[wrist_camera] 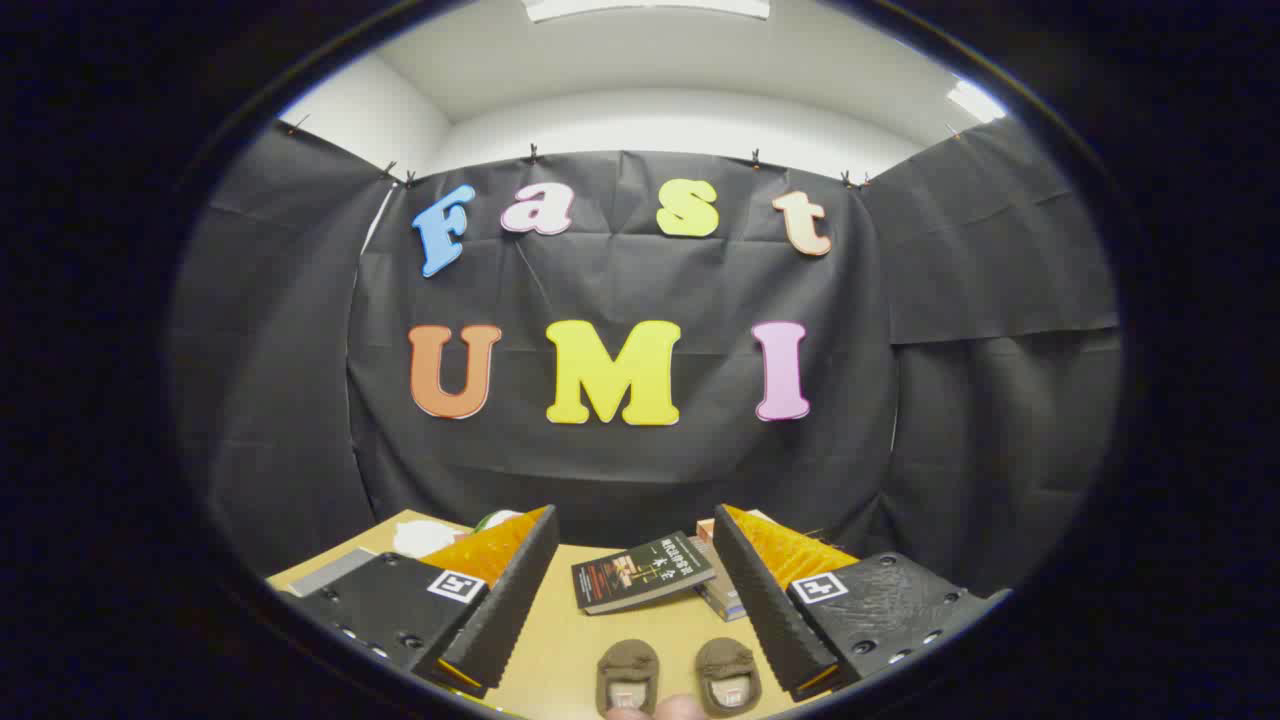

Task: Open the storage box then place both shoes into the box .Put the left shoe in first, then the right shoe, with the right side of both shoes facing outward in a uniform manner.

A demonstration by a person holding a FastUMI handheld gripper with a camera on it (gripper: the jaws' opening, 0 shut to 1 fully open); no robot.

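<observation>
Gripper view, start of the shoe-storing task. The gripper [635, 610] is held level above a tan table [560, 640], its two fingers spread wide and grasping nothing. Two brown shoes [678, 676] lie side by side on the table between and below the fingertips, close under the camera; the left-hand one [628, 675] and the right-hand one [728, 675] sit just apart, their long axes running roughly parallel to the fingers, openings toward the camera. Which is the left shoe cannot be told. Beyond the shoes lies one dark book [642, 570], tilted, touching a second stack of books [718, 585] partly hidden behind the right finger; how many are in that stack cannot be told. A white object [425, 537] rests behind the left finger. No storage box can be identified; judged from the task, opening it is the first step, so the coming move likely calls for turning away from the shoes to seek it.
</observation>
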